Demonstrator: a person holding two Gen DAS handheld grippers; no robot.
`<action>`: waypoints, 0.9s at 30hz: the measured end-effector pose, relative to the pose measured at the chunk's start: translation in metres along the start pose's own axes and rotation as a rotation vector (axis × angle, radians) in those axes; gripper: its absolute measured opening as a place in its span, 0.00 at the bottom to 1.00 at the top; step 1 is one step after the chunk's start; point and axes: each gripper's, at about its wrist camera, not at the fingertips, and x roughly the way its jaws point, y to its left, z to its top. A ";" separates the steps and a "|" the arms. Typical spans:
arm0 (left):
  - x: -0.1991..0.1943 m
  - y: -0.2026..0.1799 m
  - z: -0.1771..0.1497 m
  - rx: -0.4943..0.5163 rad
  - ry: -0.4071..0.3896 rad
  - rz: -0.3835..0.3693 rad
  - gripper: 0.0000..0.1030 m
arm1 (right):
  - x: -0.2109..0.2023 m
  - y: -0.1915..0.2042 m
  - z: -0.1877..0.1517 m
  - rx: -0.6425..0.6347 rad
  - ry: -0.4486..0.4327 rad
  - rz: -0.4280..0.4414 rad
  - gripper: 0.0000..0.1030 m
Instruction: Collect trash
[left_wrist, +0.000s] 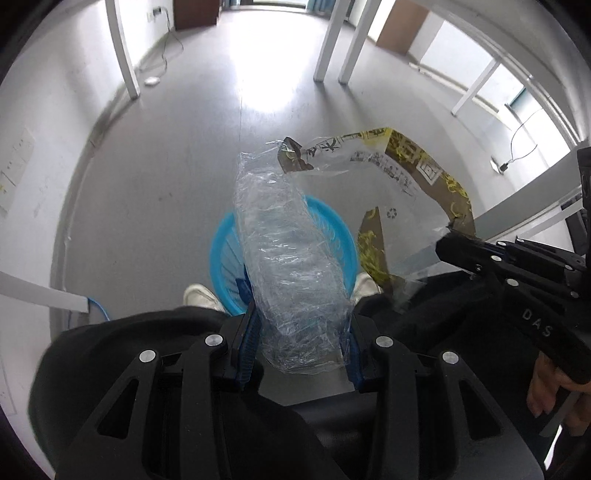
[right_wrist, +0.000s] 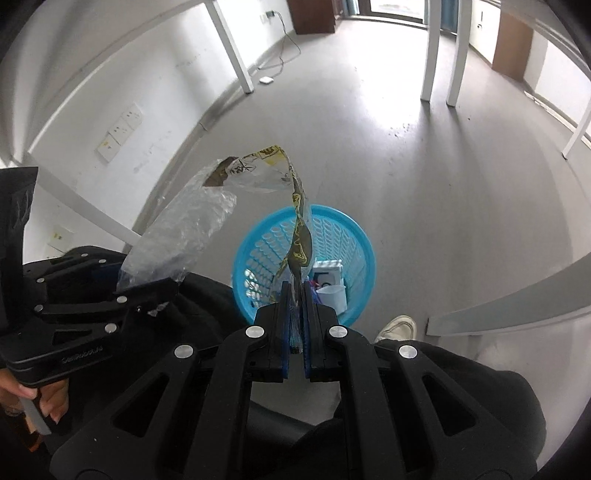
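Note:
A crumpled clear plastic wrapper (left_wrist: 291, 258) is clamped between the blue pads of my left gripper (left_wrist: 301, 325), held above a round blue trash basket (left_wrist: 221, 254) on the floor. A clear bag with brown and yellow print (left_wrist: 413, 173) joins the wrapper's far end and arcs right to my right gripper (left_wrist: 448, 240). In the right wrist view my right gripper (right_wrist: 296, 295) is shut on the printed bag's strip (right_wrist: 301, 236), right over the basket (right_wrist: 364, 251). The wrapper (right_wrist: 184, 232) and left gripper (right_wrist: 147, 291) show at the left.
The basket holds a white box (right_wrist: 328, 275) and other trash. White table legs (left_wrist: 334, 40) stand on the grey floor. The person's white shoes (left_wrist: 199, 297) flank the basket. A cable and white adapter (right_wrist: 266, 79) lie by the wall.

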 end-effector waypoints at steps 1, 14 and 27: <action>0.002 -0.001 0.002 0.005 0.000 0.006 0.37 | 0.007 -0.001 0.002 0.004 0.014 0.003 0.05; 0.064 0.007 0.030 -0.048 0.161 0.004 0.37 | 0.090 -0.021 0.025 0.098 0.126 0.005 0.04; 0.089 0.006 0.037 -0.063 0.250 0.026 0.37 | 0.139 -0.039 0.034 0.162 0.229 0.025 0.05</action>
